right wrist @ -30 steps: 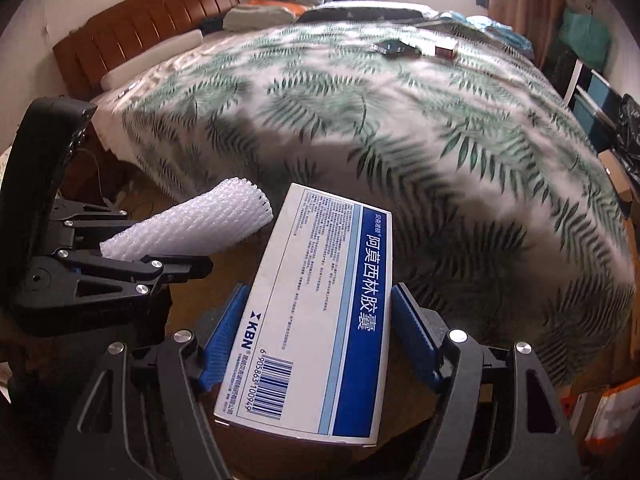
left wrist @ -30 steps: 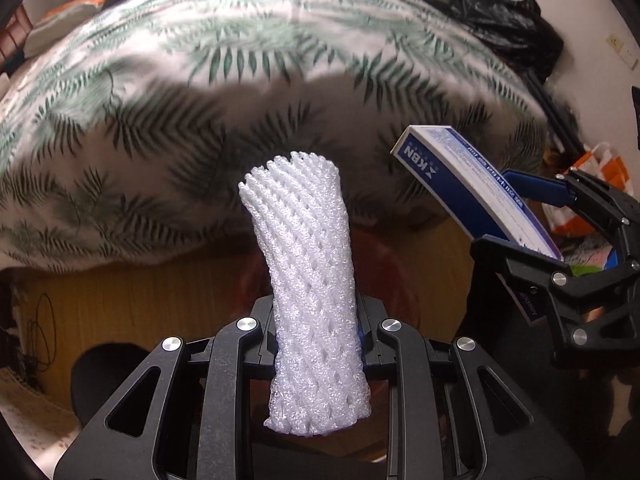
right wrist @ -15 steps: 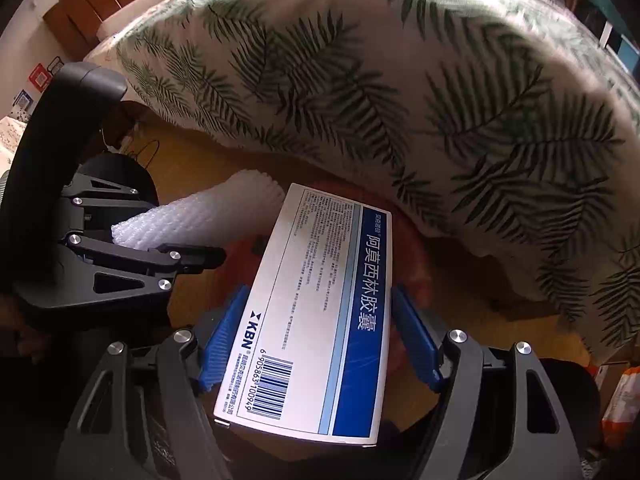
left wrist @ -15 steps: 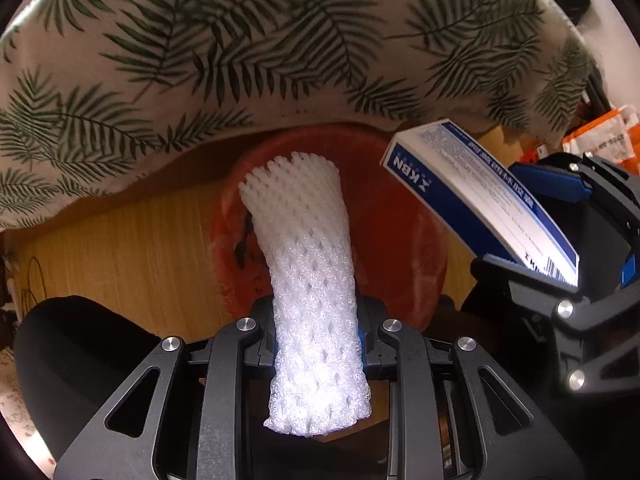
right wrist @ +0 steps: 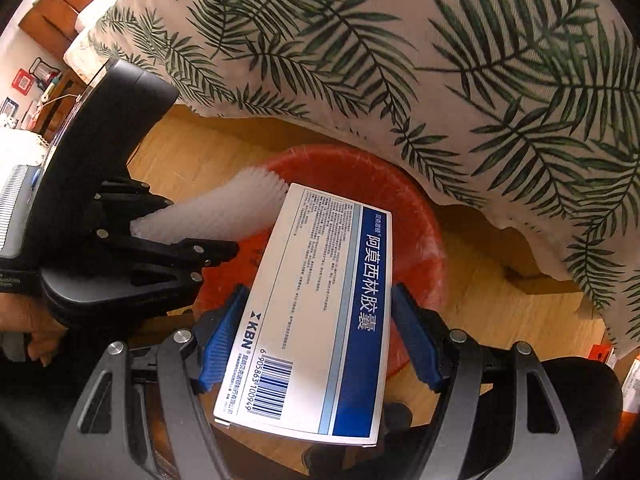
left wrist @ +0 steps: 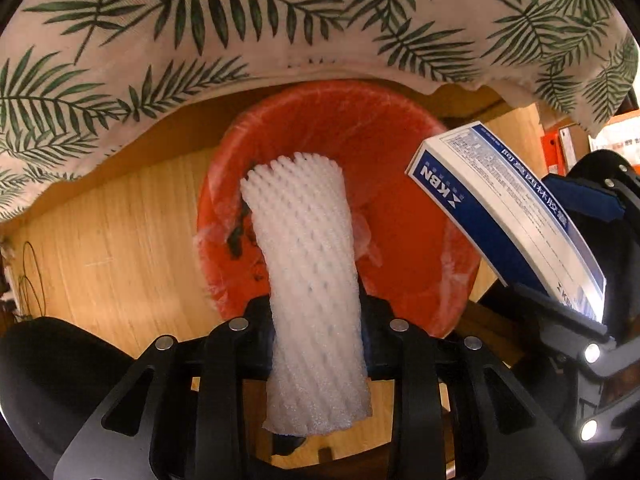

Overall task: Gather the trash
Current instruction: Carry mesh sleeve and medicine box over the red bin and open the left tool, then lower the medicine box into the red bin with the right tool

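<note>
Both grippers dropped over the bin (left wrist: 336,128); left gripper (left wrist: 318,320), just loosening, pinches the foam net (left wrist: 310,264), right gripper (right wrist: 316,336) clamps the box (right wrist: 320,300). We'd release both centre-frame.

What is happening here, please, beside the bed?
A person is collecting trash with two handheld grippers. The left gripper has a white foam net sleeve between its jaws, which have just been opening. The right gripper clamps a white and blue medicine box. Both hang above the round red plastic bin on the wooden floor.
</note>
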### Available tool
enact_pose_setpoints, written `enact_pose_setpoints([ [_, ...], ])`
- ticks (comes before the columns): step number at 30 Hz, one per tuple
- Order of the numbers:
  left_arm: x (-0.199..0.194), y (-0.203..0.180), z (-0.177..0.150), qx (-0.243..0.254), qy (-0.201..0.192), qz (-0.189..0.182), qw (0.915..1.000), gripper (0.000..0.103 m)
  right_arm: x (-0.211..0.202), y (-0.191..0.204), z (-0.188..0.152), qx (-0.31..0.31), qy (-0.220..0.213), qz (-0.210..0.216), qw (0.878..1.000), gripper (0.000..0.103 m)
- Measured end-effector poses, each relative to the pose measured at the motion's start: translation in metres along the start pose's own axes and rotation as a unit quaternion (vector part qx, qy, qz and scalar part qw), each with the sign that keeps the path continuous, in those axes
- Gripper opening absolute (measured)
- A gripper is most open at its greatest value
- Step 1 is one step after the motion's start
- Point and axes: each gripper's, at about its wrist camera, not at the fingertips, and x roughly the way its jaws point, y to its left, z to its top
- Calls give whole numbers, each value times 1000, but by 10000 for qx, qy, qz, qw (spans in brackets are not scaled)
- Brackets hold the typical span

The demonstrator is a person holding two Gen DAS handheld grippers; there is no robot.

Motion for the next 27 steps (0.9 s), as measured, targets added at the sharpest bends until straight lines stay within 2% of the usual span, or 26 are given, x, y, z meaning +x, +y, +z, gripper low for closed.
enact_pose_setpoints([
  [5, 8, 5, 3, -16, 77, -15, 10000, 36, 7, -1, 3, 48, 90, 20, 9999, 72],
  [12, 13, 3, 9, -14, 93, 65, 9999, 66, 19, -6, 6, 90, 210, 40, 9997, 72],
  [27, 2, 14, 7, -269, -78, 120, 9995, 68, 28, -3, 6, 54, 311, 50, 9995, 72],
])
